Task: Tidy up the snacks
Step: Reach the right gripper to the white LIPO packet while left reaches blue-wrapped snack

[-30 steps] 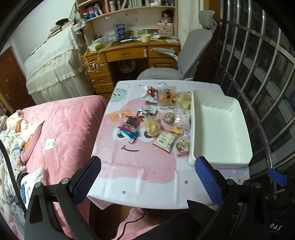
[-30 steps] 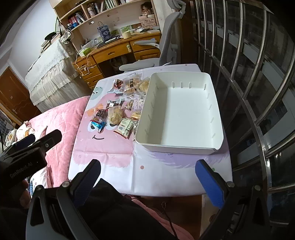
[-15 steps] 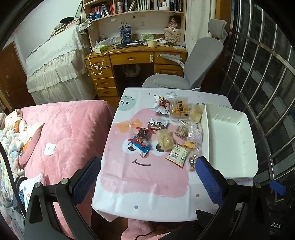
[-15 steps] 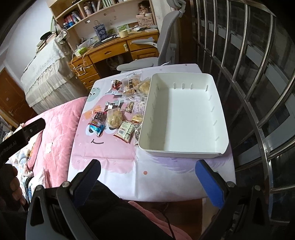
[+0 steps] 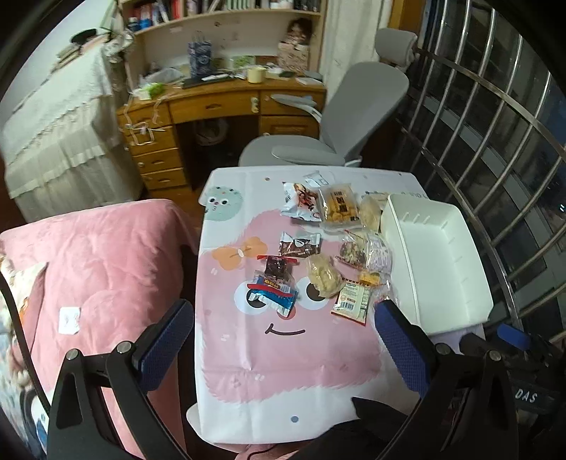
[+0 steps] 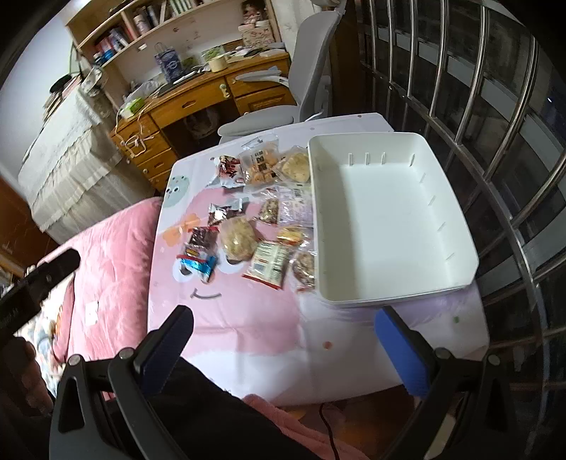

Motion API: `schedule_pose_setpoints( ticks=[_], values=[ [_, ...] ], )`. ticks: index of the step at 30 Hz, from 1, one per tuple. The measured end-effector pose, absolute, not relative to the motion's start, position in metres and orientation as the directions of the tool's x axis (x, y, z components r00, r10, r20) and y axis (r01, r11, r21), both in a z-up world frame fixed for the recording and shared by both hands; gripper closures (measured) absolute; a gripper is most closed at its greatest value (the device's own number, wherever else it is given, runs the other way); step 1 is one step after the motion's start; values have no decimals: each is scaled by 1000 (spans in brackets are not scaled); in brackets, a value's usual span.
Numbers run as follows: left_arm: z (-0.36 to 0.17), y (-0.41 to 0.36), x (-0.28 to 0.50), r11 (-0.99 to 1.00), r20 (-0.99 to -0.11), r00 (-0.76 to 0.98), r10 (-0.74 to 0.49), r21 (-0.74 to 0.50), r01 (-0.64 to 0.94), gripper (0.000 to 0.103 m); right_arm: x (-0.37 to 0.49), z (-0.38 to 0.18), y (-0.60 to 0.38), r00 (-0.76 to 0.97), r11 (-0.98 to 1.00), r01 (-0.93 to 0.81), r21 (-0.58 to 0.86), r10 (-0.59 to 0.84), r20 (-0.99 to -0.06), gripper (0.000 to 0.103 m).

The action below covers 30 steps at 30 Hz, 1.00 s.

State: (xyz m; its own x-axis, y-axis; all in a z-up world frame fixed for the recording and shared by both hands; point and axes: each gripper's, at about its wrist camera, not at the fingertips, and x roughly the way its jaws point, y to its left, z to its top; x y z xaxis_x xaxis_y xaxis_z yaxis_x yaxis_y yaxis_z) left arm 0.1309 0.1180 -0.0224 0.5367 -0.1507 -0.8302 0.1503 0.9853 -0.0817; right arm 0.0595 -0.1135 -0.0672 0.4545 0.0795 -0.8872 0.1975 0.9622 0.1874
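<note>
Jaws of both grippers gape empty above the table; the white bin's (image 6: 385,226) long axis runs away from the camera.

Bedroom, dimly lit. Wooden desk (image 5: 226,102) against the far wall, cluttered, bookshelves (image 5: 219,14) above; grey office chair (image 5: 339,116) pushed up beside it. Pink bedding (image 5: 92,254) at left. Metal window bars (image 6: 495,106) at right (probably dark outside).
</note>
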Motion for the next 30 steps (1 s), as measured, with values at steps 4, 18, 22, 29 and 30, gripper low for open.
schedule_pose_setpoints(
  ticks=[4,18,22,29,30],
  values=[
    [-36,134,148,969,-841,500,-206,-103,225,1,70,-74,-93,459,951,244,191,60,-886,0],
    [-99,175,204,924,-859,399,-320,-190,333,1,86,-83,-28,577,915,403,26,-232,-783,0],
    [-114,172,212,931,-848,432,-307,-172,323,1,91,-99,-19,603,925,380,6,-242,-760,0],
    [-152,157,229,934,-841,454,-293,-150,324,1,103,-142,-16,650,934,357,13,-238,-722,0],
    [-157,156,231,937,-842,455,-290,-153,313,1,104,-148,-16,656,934,357,19,-237,-716,0]
  ],
)
